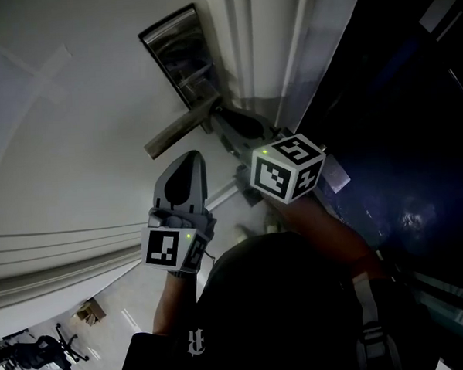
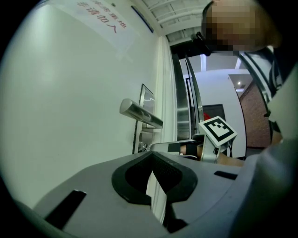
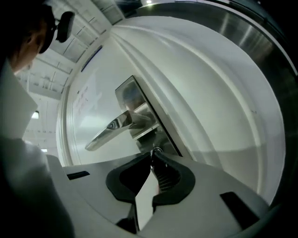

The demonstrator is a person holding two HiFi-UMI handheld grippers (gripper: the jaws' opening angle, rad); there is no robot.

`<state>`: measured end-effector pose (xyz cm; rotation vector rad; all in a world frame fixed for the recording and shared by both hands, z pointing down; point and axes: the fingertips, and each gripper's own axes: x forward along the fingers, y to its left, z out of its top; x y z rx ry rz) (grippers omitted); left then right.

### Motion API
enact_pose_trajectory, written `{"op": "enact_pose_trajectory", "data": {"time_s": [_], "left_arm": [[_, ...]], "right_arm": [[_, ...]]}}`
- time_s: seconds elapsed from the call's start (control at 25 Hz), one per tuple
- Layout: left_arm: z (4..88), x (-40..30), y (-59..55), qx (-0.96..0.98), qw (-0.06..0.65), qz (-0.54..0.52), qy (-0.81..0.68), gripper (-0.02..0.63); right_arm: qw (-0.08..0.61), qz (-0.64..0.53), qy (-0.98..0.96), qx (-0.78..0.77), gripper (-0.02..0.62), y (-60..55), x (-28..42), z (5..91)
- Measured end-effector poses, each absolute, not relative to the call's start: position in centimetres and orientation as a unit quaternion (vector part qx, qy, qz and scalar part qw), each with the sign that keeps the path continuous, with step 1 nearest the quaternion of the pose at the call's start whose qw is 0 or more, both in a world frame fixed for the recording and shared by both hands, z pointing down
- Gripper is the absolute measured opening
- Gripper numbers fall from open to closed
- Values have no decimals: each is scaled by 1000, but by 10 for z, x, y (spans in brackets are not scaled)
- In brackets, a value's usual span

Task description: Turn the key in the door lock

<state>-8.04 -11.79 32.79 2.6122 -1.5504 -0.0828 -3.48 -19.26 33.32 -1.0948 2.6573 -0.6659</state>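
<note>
A steel lever handle (image 3: 114, 128) juts from the long lock plate (image 3: 128, 95) on the white door (image 1: 66, 135). Just under the handle, my right gripper (image 3: 152, 153) is shut on the small metal key (image 3: 157, 149), which sits in the lock. From the left gripper view the key (image 2: 145, 148) shows at the tips of the right gripper (image 2: 156, 147), below the handle (image 2: 139, 113). In the head view the right gripper (image 1: 220, 113) reaches under the handle (image 1: 178, 133) and hides the key. My left gripper (image 1: 190, 159) hangs off the door, shut and holding nothing.
The door's edge and frame (image 1: 251, 40) run just right of the lock plate. Beyond it is a dark opening (image 1: 399, 133). A person's forearm (image 1: 327, 229) and dark torso fill the lower head view. Office chairs (image 1: 39, 357) stand on the floor far below.
</note>
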Motion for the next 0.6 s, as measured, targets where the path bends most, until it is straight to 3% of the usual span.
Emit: {"op": "enact_pose_trajectory", "data": {"time_s": [0.32,0.6], "left_arm": [[333,-80,-117,864,36,-11,-501,6],[329,-80,-119,860,52,-27,-507,6]], "right_arm": [[213,-419,838,-278,25,-196,-32,334],[273,-546,763,-213,43,-198,-29,346]]}}
